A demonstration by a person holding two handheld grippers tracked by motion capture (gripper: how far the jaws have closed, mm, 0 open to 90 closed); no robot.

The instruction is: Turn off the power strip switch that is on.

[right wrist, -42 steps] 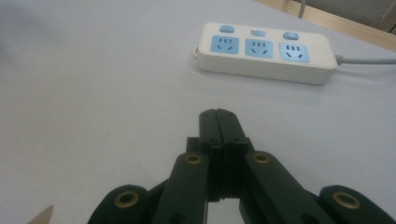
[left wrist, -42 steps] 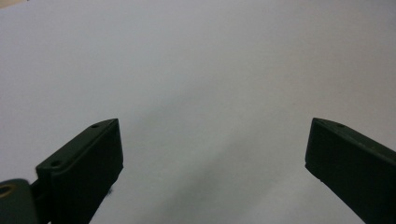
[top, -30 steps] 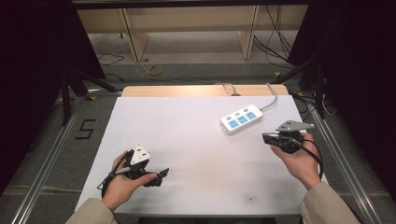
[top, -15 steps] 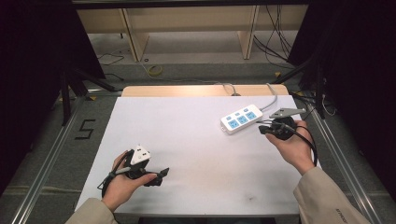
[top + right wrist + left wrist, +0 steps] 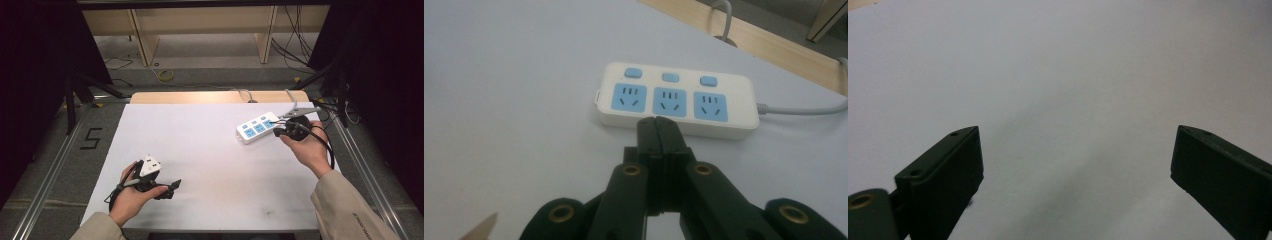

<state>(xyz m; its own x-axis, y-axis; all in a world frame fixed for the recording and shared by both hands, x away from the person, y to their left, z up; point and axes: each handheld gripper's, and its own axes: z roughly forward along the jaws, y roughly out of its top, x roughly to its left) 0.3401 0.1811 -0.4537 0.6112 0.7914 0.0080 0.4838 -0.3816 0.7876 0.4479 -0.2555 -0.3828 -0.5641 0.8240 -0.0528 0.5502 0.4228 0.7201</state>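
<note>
A white power strip [image 5: 258,127] [image 5: 676,100] with three blue sockets and three blue switches lies at the back right of the white table [image 5: 210,150]. Its grey cable [image 5: 804,110] runs off toward the table's far edge. My right gripper [image 5: 278,132] [image 5: 659,122] is shut with nothing in it, its tips just short of the strip's near side, by the middle socket. Near the front left, my left gripper [image 5: 172,187] [image 5: 1075,165] rests low over bare table, its jaws wide open and holding nothing.
A wooden strip [image 5: 215,96] borders the table's far edge, and metal rails [image 5: 50,165] run along both sides. Beyond lie a floor with loose cables [image 5: 295,30] and a wooden frame. The table's white sheet [image 5: 1063,75] is bare from the middle to the front.
My right gripper has moved forward and left, from open table by the right edge up to the power strip. The left gripper has stayed put.
</note>
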